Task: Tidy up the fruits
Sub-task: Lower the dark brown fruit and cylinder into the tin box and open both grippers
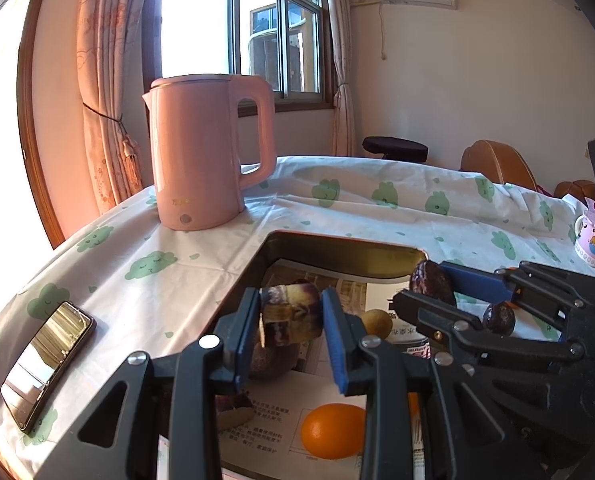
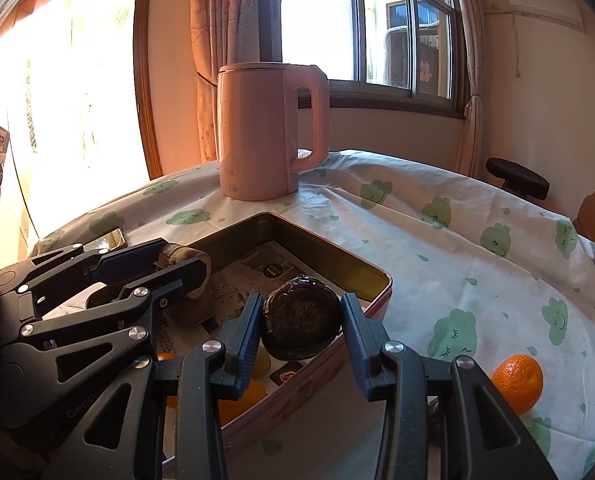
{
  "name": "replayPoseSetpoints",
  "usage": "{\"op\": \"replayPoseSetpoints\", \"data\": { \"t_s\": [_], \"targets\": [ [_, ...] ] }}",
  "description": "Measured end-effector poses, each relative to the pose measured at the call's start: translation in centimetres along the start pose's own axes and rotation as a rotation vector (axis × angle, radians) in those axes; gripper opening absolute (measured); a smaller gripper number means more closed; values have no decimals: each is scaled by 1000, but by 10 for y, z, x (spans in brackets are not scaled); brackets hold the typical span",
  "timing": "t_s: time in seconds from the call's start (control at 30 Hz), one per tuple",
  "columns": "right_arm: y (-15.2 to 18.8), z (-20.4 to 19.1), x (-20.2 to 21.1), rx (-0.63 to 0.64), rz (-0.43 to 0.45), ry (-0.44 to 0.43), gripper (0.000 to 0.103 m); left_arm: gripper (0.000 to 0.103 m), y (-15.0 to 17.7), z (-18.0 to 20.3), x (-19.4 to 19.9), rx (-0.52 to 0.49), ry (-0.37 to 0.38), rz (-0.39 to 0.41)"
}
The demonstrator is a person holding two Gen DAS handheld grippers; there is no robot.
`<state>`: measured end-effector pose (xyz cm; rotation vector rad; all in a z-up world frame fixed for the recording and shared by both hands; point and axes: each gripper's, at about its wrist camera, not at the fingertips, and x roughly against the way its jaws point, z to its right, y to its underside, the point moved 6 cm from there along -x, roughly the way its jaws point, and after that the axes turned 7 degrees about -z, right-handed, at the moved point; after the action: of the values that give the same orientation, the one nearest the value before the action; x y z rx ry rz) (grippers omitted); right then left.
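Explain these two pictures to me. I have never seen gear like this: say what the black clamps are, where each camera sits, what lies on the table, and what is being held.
The black clamps are two hand-held grippers, each carrying a wide-angle camera looking along its fingers. In the left gripper's view, the left gripper is shut on a piece of sugarcane. In the right gripper's view, the right gripper is shut on a dark round fruit. Both hang over an open tin box lined with printed paper. On the tablecloth stand a pink kettle, a phone and a loose orange.

Right tongs (image 2: pixel 301 326) grip a dark fruit (image 2: pixel 301 330) above the tin (image 2: pixel 371 276).
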<state>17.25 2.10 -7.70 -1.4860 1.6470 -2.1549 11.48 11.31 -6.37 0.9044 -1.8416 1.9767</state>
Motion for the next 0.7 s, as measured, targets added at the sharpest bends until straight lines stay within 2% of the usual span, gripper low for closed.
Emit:
{"op": "replayPoseSetpoints", "data": {
  "t_s": [0.23, 0.4, 0.57, 0.7],
  "targets": [
    [0, -1, -2, 2, -10, -10, 42, 35, 2, -2, 1, 9, 1, -4],
    [0, 1, -2, -10, -4, -11, 42, 48, 3, -7, 2, 31, -7, -5],
    [1, 2, 0, -17, 3, -9, 44, 51, 2, -9, 2, 34, -11, -2],
    [1, 5, 3, -34, 11, -10, 47, 64, 2, -13, 3, 51, -21, 5]
  ]
}}
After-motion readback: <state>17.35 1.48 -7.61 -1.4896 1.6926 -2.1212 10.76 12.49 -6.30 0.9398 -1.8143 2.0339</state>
